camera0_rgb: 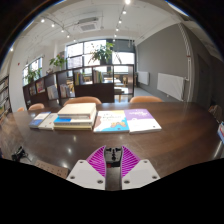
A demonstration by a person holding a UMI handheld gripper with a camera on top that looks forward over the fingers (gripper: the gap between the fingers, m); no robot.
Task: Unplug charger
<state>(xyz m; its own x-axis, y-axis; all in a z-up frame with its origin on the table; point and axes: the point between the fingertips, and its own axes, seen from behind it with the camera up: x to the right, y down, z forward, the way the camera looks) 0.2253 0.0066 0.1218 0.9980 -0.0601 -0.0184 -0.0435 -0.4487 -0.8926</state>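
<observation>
No charger can be made out. The gripper [112, 160] hovers above a dark wooden table [170, 125], its two fingers with purple pads [97, 160] set narrowly apart and holding nothing. Beyond the fingers, books [75, 121] and magazines [125, 121] lie flat on the table in a row. Behind them stand chairs [83, 101], then a bookshelf [45, 93], potted plants [103, 52] and large windows [90, 52].
</observation>
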